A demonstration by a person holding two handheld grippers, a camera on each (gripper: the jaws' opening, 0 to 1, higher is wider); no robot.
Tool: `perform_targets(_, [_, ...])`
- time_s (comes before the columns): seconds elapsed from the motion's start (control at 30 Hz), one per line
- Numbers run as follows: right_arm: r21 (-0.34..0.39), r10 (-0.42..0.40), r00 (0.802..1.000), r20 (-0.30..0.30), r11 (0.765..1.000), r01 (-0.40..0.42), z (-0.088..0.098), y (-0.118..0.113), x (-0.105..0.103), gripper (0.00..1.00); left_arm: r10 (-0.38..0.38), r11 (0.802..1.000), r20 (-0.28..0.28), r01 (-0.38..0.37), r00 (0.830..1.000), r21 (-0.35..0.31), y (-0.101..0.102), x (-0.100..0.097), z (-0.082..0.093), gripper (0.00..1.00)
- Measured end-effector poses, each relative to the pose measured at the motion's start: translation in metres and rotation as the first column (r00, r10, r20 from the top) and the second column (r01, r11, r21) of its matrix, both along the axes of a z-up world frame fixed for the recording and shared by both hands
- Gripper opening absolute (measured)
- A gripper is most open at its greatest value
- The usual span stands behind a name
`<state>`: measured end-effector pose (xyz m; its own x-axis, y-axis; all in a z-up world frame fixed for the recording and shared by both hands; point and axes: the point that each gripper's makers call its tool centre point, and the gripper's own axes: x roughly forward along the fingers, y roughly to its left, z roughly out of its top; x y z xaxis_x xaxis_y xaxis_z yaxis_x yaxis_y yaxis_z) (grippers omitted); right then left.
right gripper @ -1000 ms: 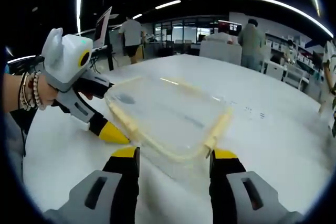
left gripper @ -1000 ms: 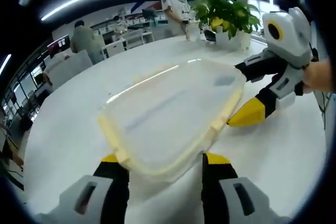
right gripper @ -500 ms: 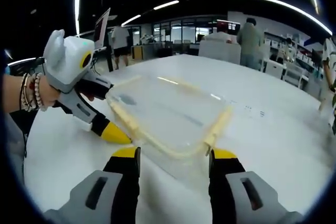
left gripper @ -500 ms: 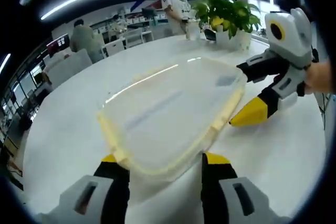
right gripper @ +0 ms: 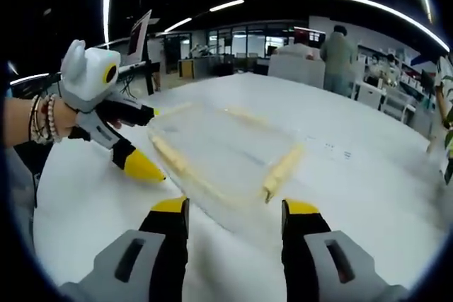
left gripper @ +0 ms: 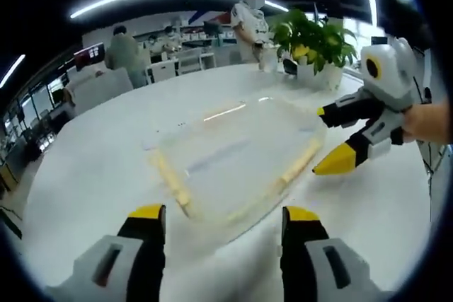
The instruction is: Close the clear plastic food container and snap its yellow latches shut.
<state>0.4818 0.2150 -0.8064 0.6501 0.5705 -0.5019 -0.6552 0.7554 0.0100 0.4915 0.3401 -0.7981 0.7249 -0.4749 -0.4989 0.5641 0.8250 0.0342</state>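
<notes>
1. The clear plastic food container [left gripper: 237, 164] [right gripper: 219, 150] lies flat on the white round table [left gripper: 92, 167] [right gripper: 368, 175], its yellow latches [left gripper: 172, 183] [right gripper: 281, 164] along its sides.
2. The left gripper [left gripper: 223, 221] [right gripper: 138, 139] is spread, holding nothing, just short of the container's near edge.
3. The right gripper [right gripper: 233, 213] [left gripper: 329, 139] is likewise spread, beside the container.
4. A potted plant [left gripper: 315, 40] stands beyond the container.

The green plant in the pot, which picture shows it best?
The left gripper view does: the potted plant stands in plain sight at the far edge of the white table, beyond the clear container. In the right gripper view I can't make it out.
</notes>
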Motion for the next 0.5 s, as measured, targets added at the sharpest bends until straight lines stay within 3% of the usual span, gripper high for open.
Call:
perform_targets(0.03, [0.004, -0.01, 1.0, -0.005, 1.0, 0.01, 0.001, -0.002, -0.002, 0.53, 0.016, 1.0, 0.044, -0.015, 0.999, -0.016, 0.003, 0.001, 0.009, 0.73])
perform_targets(0.13, [0.03, -0.036, 0.999, -0.034, 0.999, 0.037, 0.007, -0.005, -0.009, 0.61, 0.057, 0.996, 0.047, -0.054, 0.997, -0.065, 0.006, -0.005, 0.019, 0.81])
perform_targets(0.23, [0.026, -0.037, 0.999, 0.011, 0.999, 0.037, 0.021, -0.006, -0.017, 0.69, 0.059, 0.993, 0.06, -0.052, 0.996, -0.106, 0.003, -0.014, 0.032, 0.84])
perform_targets(0.33, [0.045, -0.037, 0.999, 0.027, 0.998, 0.036, 0.036, -0.006, -0.027, 0.77, 0.069, 0.994, 0.107, -0.06, 0.992, -0.089, 0.004, -0.021, 0.044, 0.99])
perform_targets(0.5, [0.068, -0.049, 0.995, 0.083, 0.997, 0.043, 0.064, -0.005, -0.045, 0.86, 0.036, 0.995, 0.145, -0.023, 0.989, -0.094, 0.002, -0.044, 0.066, 0.99])
